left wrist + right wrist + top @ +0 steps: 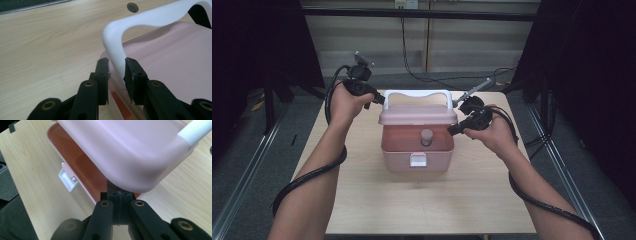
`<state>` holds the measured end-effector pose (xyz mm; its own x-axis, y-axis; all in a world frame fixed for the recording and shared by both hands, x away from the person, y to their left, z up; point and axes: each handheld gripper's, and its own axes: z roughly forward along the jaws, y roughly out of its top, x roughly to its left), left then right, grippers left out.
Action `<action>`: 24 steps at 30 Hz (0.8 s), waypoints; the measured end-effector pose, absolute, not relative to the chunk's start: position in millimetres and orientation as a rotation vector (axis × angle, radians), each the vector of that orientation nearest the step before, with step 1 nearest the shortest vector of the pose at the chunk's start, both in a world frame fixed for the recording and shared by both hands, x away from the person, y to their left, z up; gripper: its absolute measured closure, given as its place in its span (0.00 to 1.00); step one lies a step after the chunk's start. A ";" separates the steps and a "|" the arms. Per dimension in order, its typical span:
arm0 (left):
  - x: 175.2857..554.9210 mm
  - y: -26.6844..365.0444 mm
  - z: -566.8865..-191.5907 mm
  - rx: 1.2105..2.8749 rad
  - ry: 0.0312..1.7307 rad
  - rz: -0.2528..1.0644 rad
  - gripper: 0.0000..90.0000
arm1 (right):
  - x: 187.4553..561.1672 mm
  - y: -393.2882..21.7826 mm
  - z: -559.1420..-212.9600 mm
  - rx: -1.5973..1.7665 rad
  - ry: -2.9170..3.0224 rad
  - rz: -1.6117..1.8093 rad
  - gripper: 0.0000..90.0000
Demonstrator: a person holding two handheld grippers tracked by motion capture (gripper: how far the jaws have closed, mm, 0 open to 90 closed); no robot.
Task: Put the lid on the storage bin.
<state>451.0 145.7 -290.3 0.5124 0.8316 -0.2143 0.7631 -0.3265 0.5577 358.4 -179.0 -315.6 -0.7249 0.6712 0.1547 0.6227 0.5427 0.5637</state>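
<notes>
Two claws flank the pink box (417, 150): left claw (117, 71) open around its white handle (140, 23), right claw (119, 195) closed under its lid (130, 152).

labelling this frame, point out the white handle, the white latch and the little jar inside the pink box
white handle (418, 93): high view, top bar of the handle
white latch (418, 160): high view, middle of the front clasp
small jar (426, 136): high view, its lid

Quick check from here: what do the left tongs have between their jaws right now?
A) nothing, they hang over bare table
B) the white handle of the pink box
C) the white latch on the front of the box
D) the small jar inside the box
B: in the left gripper view the left tongs straddle the near leg of the white handle rising from the pink lid.
</notes>
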 end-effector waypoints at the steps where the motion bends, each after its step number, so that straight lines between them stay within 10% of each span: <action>1: 450.5 147.6 -291.8 2.139 1.300 0.151 0.75 | 356.9 -179.2 -316.3 1.127 2.686 0.932 1.00; 24: 443.5 174.7 -329.9 2.078 1.349 0.219 0.36 | 345.1 -178.9 -334.2 1.108 2.718 0.947 1.00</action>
